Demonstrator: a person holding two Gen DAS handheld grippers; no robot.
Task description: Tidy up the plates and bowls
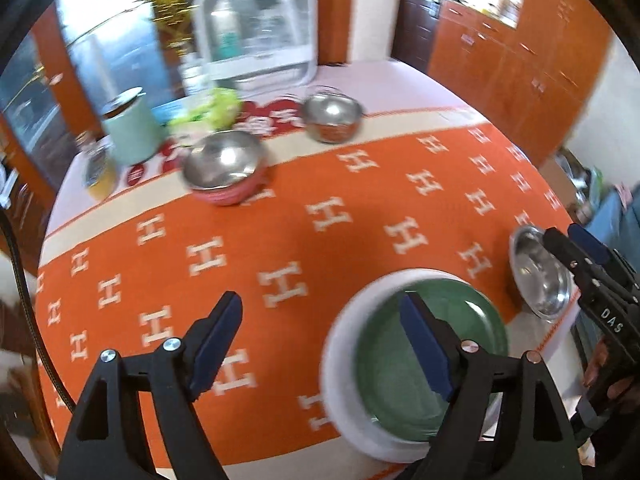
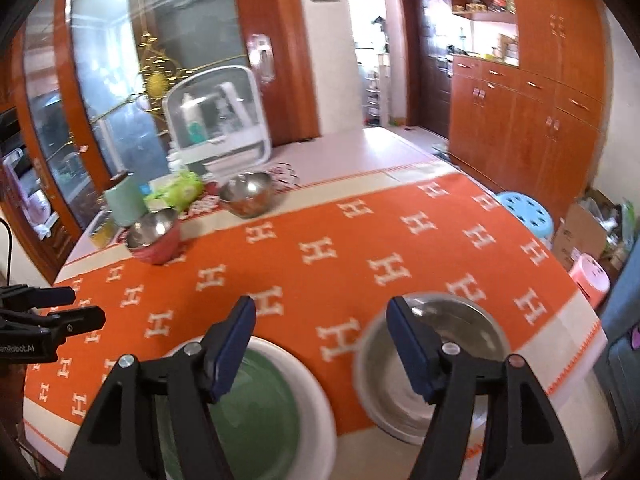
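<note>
A green plate lies inside a wider white plate at the near edge of the orange cloth. My left gripper hangs above and to their left, open and empty, its right finger over the green plate. A shallow steel plate sits to the right, with my right gripper over its rim. In the right wrist view my right gripper is open and empty above the gap between the green plate and the steel plate. Farther back stand a red-sided steel bowl and a plain steel bowl.
The table wears an orange cloth with white H marks. At its far left stand a mint canister, a green packet and a white cabinet-like box. A blue stool and a pink stool stand beyond the right edge.
</note>
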